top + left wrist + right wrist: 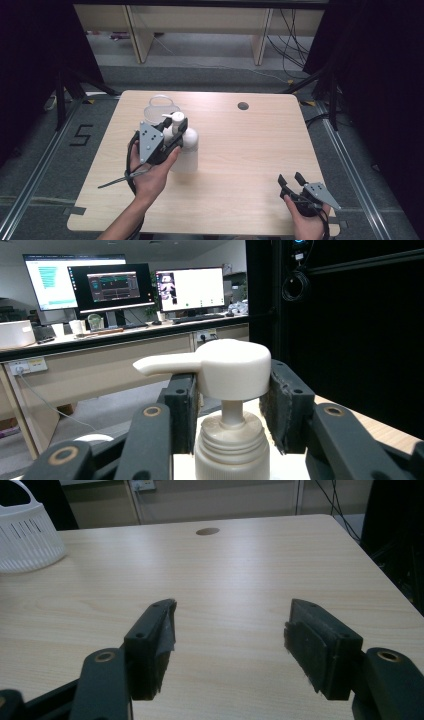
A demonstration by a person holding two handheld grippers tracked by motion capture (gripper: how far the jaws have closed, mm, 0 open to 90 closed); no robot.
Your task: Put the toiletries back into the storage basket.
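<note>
A white pump bottle (186, 147) stands upright on the wooden table (240, 150), left of the middle. My left gripper (176, 132) reaches its top from the left, and its jaws close on both sides of the pump head (234, 369). In the left gripper view the pads (284, 405) press against the head, above the thin stem and ribbed collar (231, 440). My right gripper (290, 179) rests low at the table's front right corner, open, with bare wood between its pads (150, 645).
A white slotted basket (161, 106) sits just behind the bottle, also seen at the far left as the basket (25, 530). A round cable hole (243, 106) lies at the back. Dark curtains and tripod legs flank the table.
</note>
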